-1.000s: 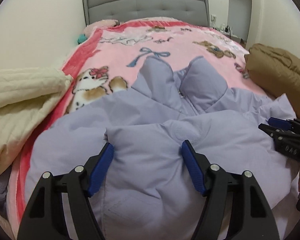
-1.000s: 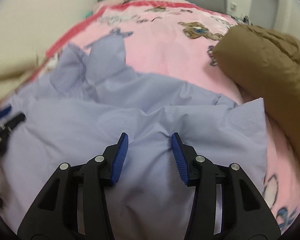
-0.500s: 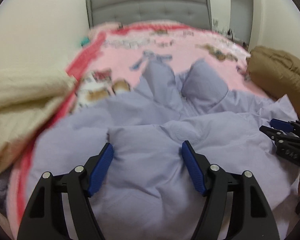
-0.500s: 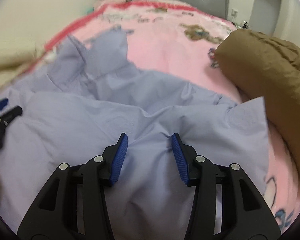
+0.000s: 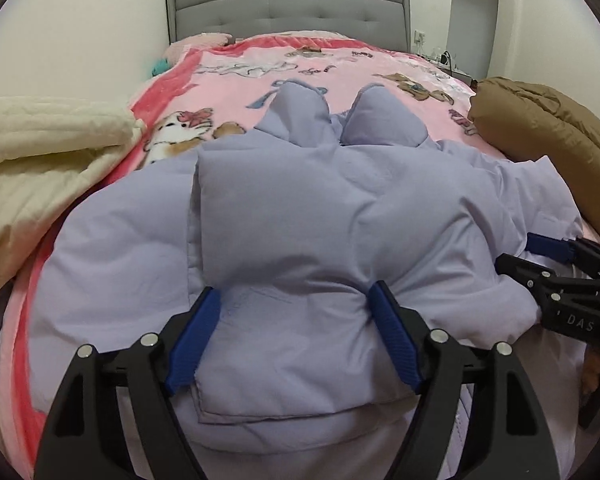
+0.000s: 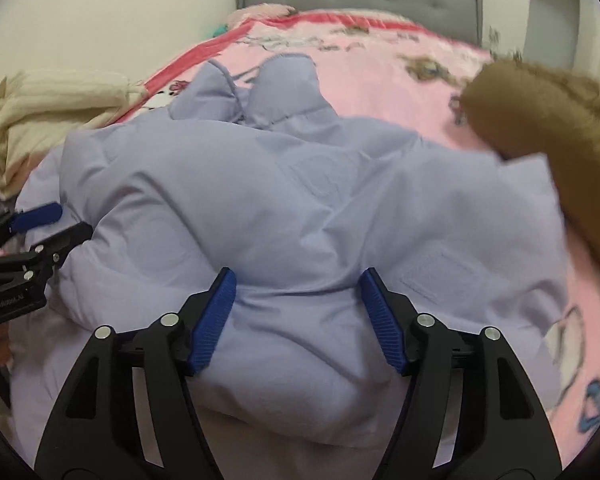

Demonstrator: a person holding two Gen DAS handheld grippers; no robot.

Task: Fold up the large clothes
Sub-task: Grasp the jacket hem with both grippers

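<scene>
Letting go, we have both claws spreading, the left claw [image 5: 296, 328] and right claw [image 6: 296, 312] each still straddling a fold of the lilac padded jacket [image 5: 300, 208] at the bed's [image 5: 236, 68] foot edge; sleeves look folded in, the final fold over remains.

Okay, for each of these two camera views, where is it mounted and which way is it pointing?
Left wrist: sits on the left gripper, looks down the bed toward the grey headboard; its jaws are opening, lilac jacket between them; the right gripper and fingers show at right.
Right wrist: sits on the right gripper, same heading; its jaws are opening around the jacket; the left gripper shows at left.
Shared: jacket, pink blanket, brown coat, cream quilt, headboard.
</scene>
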